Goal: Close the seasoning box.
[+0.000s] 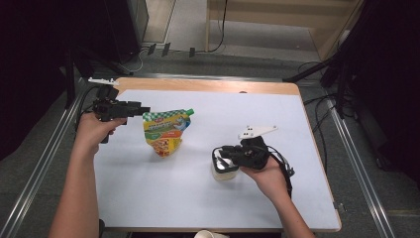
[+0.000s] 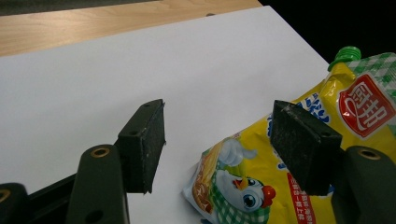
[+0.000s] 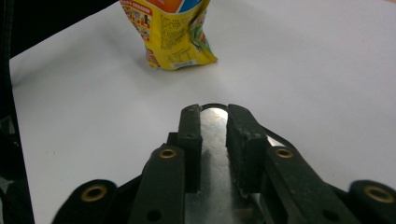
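Note:
A yellow spouted pouch [image 1: 166, 131] with a green cap [image 1: 189, 112] lies on the white table, left of centre. My left gripper [image 1: 147, 109] points at the pouch's upper left corner, apart from it. In the left gripper view its jaws stand wide open [image 2: 219, 126], and the pouch [image 2: 243, 186] lies beyond them. My right gripper [image 1: 220, 158] hovers at the top of a small white jar [image 1: 224, 174]. In the right gripper view its jaws [image 3: 214, 116] stand a narrow gap apart, nothing pinched between them, with the jar's shiny silver top [image 3: 214, 137] right under them. The pouch [image 3: 175, 32] lies farther off.
The white sheet [image 1: 148, 198] covers the table up to a wooden strip [image 1: 208, 85] along the far edge. A paper cup [image 1: 210, 234] pokes in at the near edge. Metal rails [image 1: 44, 163] run along both sides, and cables lie on the floor behind.

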The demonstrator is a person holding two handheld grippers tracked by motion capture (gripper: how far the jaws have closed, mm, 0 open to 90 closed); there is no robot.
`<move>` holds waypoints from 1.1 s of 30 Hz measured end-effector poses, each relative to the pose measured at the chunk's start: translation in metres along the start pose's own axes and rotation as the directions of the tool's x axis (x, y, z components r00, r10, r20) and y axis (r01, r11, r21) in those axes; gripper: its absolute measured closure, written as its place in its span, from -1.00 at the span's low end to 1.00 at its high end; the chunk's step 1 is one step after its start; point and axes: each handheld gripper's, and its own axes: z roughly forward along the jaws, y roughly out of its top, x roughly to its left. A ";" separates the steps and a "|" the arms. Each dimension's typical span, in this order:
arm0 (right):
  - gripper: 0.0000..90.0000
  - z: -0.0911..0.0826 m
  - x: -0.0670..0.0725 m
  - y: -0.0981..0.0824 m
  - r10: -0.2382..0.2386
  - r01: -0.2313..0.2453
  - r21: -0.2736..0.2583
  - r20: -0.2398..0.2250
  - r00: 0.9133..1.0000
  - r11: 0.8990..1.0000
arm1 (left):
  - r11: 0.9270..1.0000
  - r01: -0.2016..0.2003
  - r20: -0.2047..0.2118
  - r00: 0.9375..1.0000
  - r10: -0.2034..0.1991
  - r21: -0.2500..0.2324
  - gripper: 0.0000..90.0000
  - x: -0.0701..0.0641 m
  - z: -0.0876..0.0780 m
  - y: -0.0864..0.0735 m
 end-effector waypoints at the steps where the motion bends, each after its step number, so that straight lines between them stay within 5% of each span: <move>1: 0.64 -0.001 -0.001 0.000 -0.002 0.002 -0.006 0.003 1.000 1.000 | 1.000 0.001 0.000 1.000 -0.001 0.001 -0.19 0.000 0.000 0.000; 15: 0.21 -0.011 -0.016 -0.003 0.018 -0.016 -0.043 0.047 0.999 0.999 | 1.000 0.000 -0.001 1.000 0.000 0.006 -0.19 0.000 0.003 0.000; 33: 0.06 -0.034 -0.045 -0.014 0.047 -0.034 -0.114 0.115 0.992 0.993 | 1.000 0.010 -0.006 1.000 -0.010 0.008 -0.20 0.002 0.004 -0.001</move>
